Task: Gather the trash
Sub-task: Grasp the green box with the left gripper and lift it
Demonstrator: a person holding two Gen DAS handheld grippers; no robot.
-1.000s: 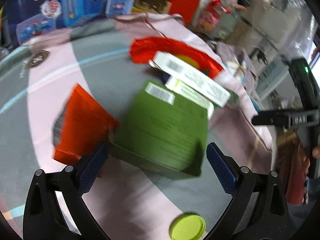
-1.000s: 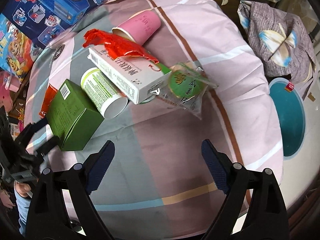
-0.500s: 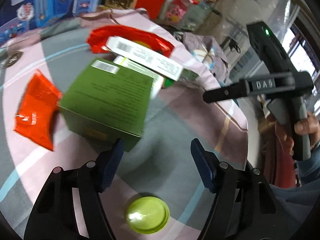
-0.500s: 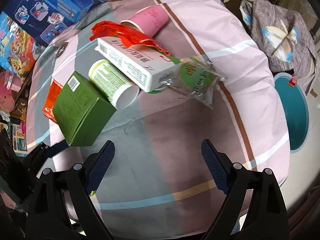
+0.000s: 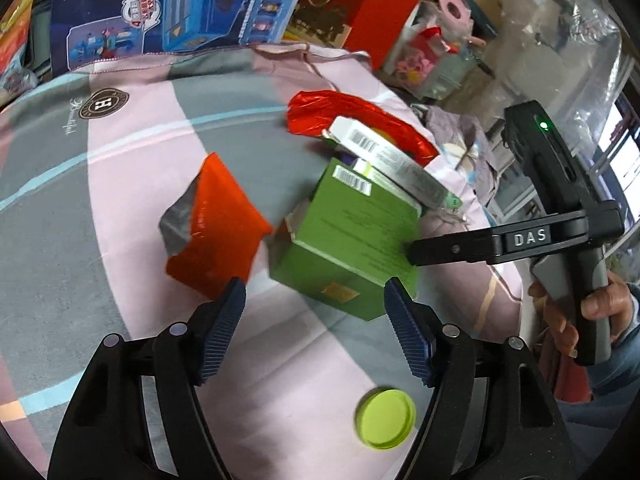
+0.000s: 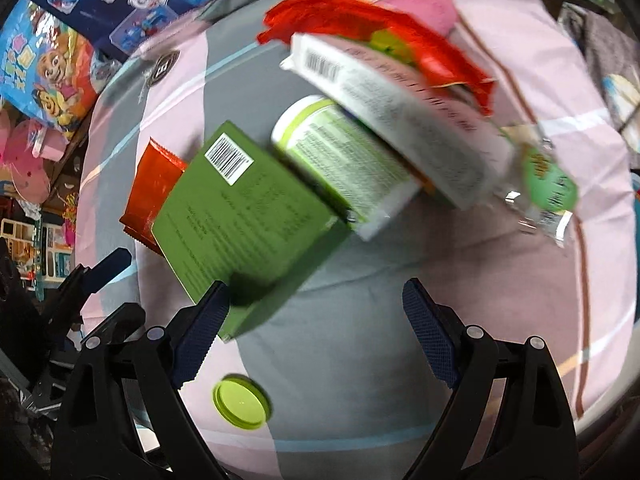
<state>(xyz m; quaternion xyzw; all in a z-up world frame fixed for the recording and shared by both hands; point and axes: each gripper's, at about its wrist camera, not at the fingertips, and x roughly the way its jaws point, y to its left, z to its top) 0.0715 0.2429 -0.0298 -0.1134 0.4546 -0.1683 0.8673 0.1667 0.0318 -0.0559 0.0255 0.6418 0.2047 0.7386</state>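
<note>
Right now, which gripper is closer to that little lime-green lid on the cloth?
Left. The lime-green lid lies just under the left gripper, by its right finger. The right gripper hovers farther up, near the green box.

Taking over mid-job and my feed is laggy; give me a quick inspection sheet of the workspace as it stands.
Surface: pink and grey striped cloth covering the table.
Job's things: green cardboard box, white and green cylindrical tub lying on its side, long white carton resting on the tub, crumpled red foil wrapper, orange snack packet, clear bag with green label, pink paper cup, loose lime-green round lid.
Clutter: nothing seen beyond the trash.
Grippers: left gripper open, empty, jaws just reopening slightly; right gripper open, empty.
Cables: nothing seen.
Surroundings: blue toy boxes.
</note>
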